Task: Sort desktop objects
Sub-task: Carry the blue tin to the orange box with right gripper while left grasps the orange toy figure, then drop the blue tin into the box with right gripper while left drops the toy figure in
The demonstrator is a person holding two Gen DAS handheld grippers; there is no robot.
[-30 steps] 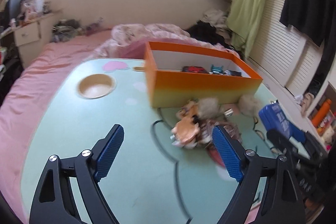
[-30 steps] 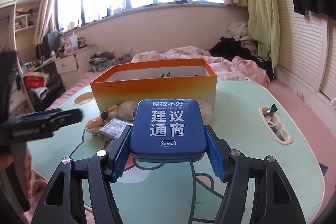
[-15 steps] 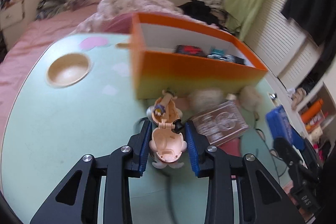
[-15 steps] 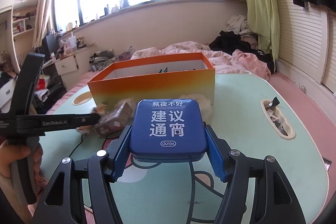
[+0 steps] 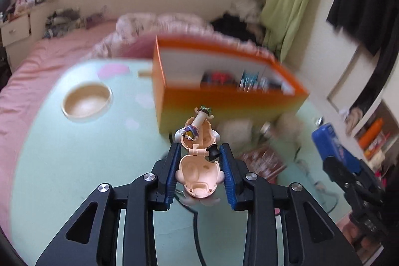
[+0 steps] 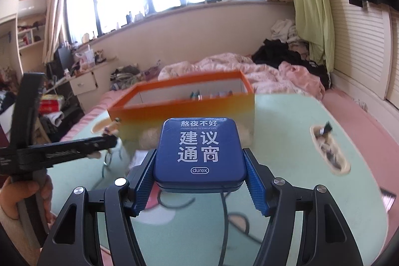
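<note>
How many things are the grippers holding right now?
2. A peach hinged toy sits clamped in the left gripper; a blue tin sits clamped in the right gripper.

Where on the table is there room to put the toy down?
Bare green top lies between the bowl hollow and the left tool, left of the orange box. Right of the toy, below the box front, it is crowded with clutter.

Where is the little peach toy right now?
The peach toy is pinched between the left gripper fingers, in front of the orange box.
</note>
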